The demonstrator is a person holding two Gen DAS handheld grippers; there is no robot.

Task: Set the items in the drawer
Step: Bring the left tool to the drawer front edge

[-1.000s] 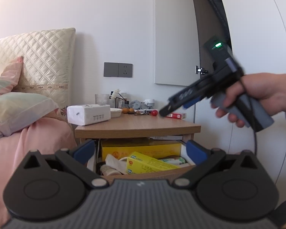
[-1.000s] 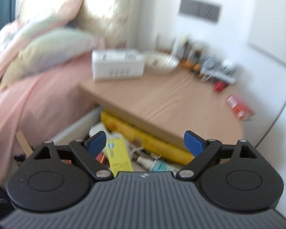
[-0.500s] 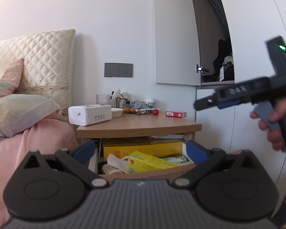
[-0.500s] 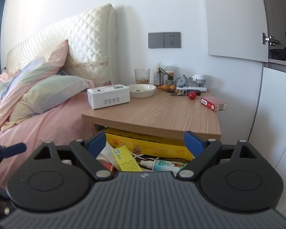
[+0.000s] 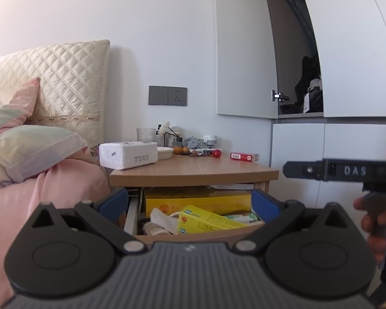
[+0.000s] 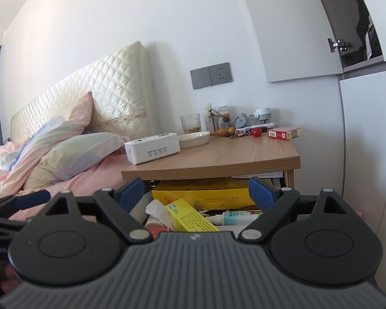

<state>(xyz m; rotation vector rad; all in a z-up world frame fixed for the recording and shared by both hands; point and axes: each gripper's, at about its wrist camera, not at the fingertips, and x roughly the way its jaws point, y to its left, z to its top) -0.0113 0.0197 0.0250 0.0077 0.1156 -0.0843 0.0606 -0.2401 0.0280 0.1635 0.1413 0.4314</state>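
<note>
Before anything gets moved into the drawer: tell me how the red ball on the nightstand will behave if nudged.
The red ball looks round and smooth, so it would probably roll. It sits on the flat nightstand among small clutter, which may stop it. It looks small, so likely light.

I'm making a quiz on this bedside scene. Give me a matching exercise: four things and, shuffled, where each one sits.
Things:
1 white tissue box
2 red cigarette pack
3 yellow box
4 grey wall socket

Places:
A in the open drawer
B tabletop, right end
C on the wall above the table
D tabletop, left end by the bed

Pairs: 1-D, 2-B, 3-A, 4-C
</note>
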